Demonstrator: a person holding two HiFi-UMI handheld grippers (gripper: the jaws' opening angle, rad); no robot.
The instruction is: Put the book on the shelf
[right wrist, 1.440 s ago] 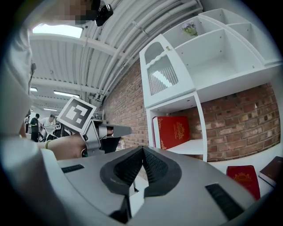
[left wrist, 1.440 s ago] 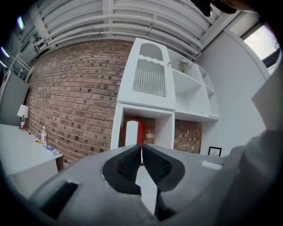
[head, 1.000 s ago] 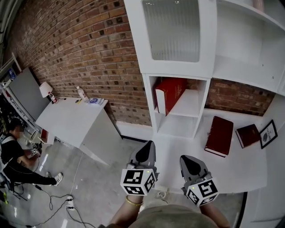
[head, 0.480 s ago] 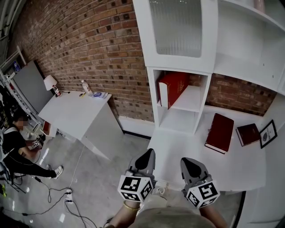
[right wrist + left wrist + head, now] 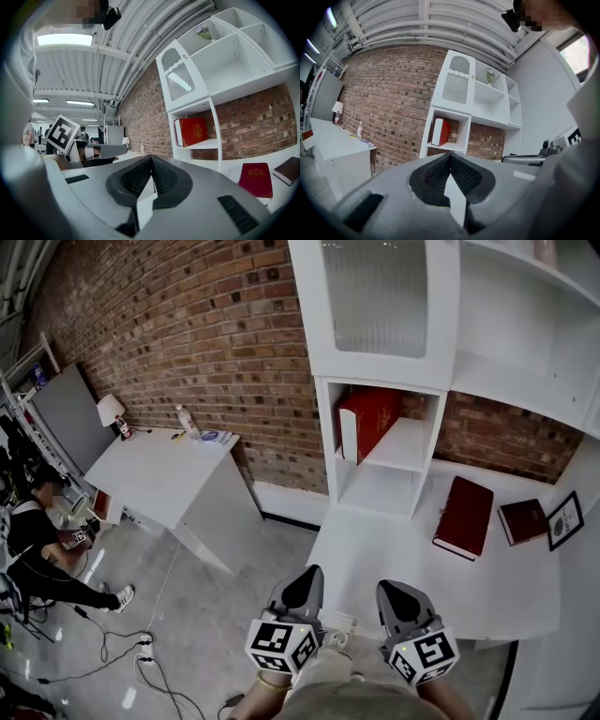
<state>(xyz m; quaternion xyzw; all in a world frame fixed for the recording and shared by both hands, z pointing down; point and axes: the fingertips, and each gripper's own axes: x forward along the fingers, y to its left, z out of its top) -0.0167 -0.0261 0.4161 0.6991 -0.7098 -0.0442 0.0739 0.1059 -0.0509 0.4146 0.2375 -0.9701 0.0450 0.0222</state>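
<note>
The white shelf unit point(image 5: 450, 381) stands ahead of both grippers against the brick wall point(image 5: 206, 343). Straight ahead of the left gripper point(image 5: 306, 576) and the right gripper point(image 5: 397, 589) is an open cubby point(image 5: 327, 456), split by a shelf board point(image 5: 401, 448) into an upper and a lower half. The upper half holds the upright red book point(image 5: 367, 418), set at the left side beside the cubby's wall. Above the cubby a ribbed glass door point(image 5: 373, 298) closes another compartment; what is behind it cannot be told. In the right gripper view a small sprig of flowers point(image 5: 203, 32) sits in the topmost open compartment.

The upright red book stands on its short edge, long axis vertical. Its pale page edge faces out toward the grippers and its gold-printed cover is turned to the right. A second, flat red book point(image 5: 462, 517) lies cover up on the white counter point(image 5: 394, 563), ahead and to the right of the right gripper, well apart from it. Its long axis runs away from the grippers toward the wall, slanting slightly rightward. Just to its right lie a smaller book point(image 5: 521, 523) and a framed picture point(image 5: 565, 519).

Both grippers are held level near the counter's front edge, side by side and apart. Each has its jaws pressed together with nothing between them
</note>
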